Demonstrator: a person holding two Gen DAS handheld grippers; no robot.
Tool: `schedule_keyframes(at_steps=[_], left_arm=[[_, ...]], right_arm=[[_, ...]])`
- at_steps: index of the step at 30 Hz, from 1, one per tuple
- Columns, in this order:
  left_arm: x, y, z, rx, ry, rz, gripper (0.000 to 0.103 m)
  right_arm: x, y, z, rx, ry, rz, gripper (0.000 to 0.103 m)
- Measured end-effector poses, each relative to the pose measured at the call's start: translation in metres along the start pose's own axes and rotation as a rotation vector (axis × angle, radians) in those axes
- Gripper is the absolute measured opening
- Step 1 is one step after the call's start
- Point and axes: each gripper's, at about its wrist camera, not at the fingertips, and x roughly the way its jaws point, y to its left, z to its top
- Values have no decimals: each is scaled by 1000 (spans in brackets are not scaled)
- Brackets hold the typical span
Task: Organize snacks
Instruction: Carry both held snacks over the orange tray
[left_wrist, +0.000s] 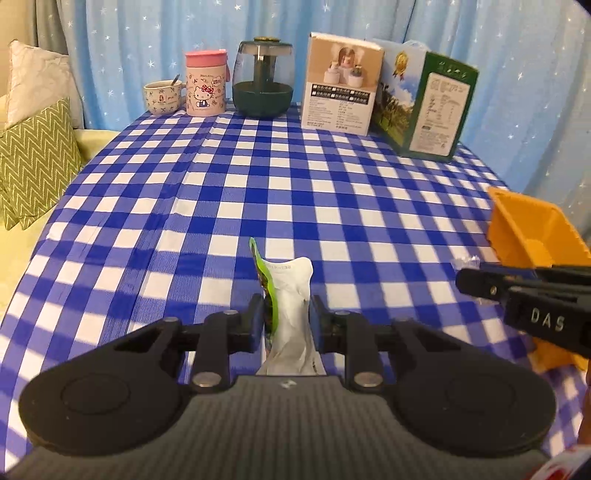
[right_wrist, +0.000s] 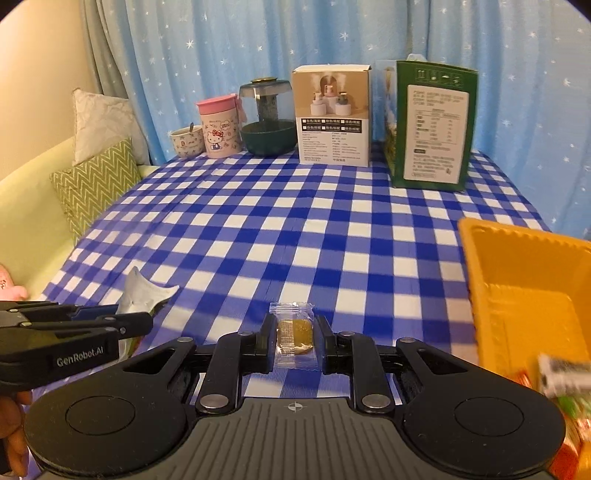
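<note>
My left gripper (left_wrist: 287, 317) is shut on a white and green snack packet (left_wrist: 290, 310), held above the checked tablecloth; it also shows in the right wrist view (right_wrist: 144, 293). My right gripper (right_wrist: 294, 334) is shut on a small clear-wrapped yellow snack (right_wrist: 295, 332), just left of the orange bin (right_wrist: 524, 295). The orange bin also shows at the right of the left wrist view (left_wrist: 532, 236), with the right gripper (left_wrist: 469, 282) in front of it. Several snack packets (right_wrist: 561, 384) lie in the bin's near end.
At the table's far edge stand a cup with a spoon (left_wrist: 162, 96), a pink Hello Kitty mug (left_wrist: 205, 84), a dark green jar (left_wrist: 263, 79), a beige box (left_wrist: 340, 85) and a green carton (left_wrist: 428, 107). Cushions (left_wrist: 35, 162) sit on the left.
</note>
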Motion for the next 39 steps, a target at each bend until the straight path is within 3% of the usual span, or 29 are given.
schedule_keyframes(at_steps=[18,39], left_arm=[[-116,-46,-46,25,-24,-87,23],[-151,-122,-47,107,-38,-233,23]], right_arm=[[-135,3,-49,78,-38,-84,21],[-211,-54,-73,182,-71,-206,21]])
